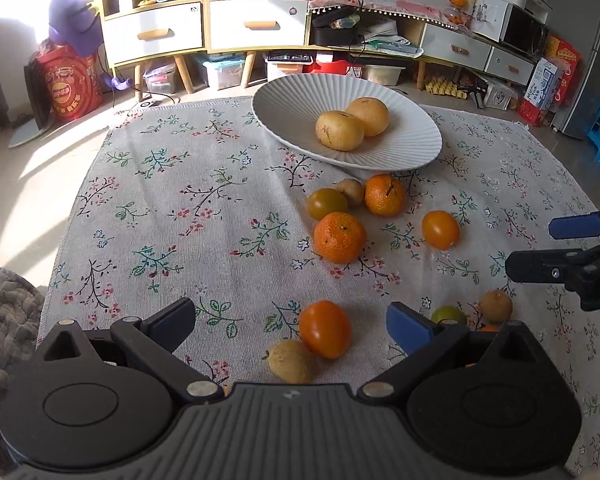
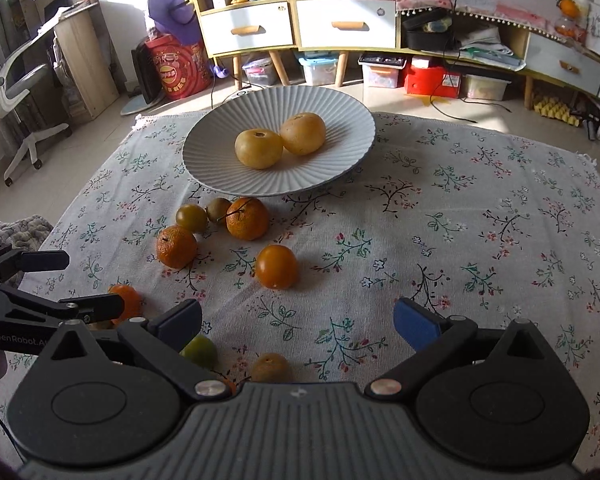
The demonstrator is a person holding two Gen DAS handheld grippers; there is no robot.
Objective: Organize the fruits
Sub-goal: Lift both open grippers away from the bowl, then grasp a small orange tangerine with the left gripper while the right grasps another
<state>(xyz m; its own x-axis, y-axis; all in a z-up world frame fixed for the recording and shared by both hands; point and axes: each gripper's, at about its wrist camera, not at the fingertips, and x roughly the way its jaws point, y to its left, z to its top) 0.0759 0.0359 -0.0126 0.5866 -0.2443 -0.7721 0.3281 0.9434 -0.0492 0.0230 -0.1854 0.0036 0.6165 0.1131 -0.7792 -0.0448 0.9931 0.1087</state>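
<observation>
A white ribbed plate [image 1: 288, 100] [image 2: 216, 160] at the far side of the floral cloth holds two yellow fruits [image 1: 352, 123] [image 2: 280, 140]. In front of it lie loose mandarins [image 1: 340, 237] [image 2: 247, 218] and smooth orange fruits [image 1: 440, 229] [image 2: 277, 267]. My left gripper [image 1: 292, 322] [image 2: 72, 282] is open, with an orange fruit [image 1: 325, 329] and a yellowish one [image 1: 290, 361] on the cloth between its fingers, neither touching a pad. My right gripper [image 2: 298, 322] [image 1: 556, 246] is open too. A brownish fruit [image 2: 270, 366] lies near its base and a green one [image 2: 199, 351] by its left finger.
The floral cloth [image 1: 172, 200] covers a low table. Its left half in the left wrist view and right half in the right wrist view carry no fruit. Beyond the far edge stand drawer cabinets [image 1: 204, 24], storage boxes and a red bag [image 1: 70, 84] on the floor.
</observation>
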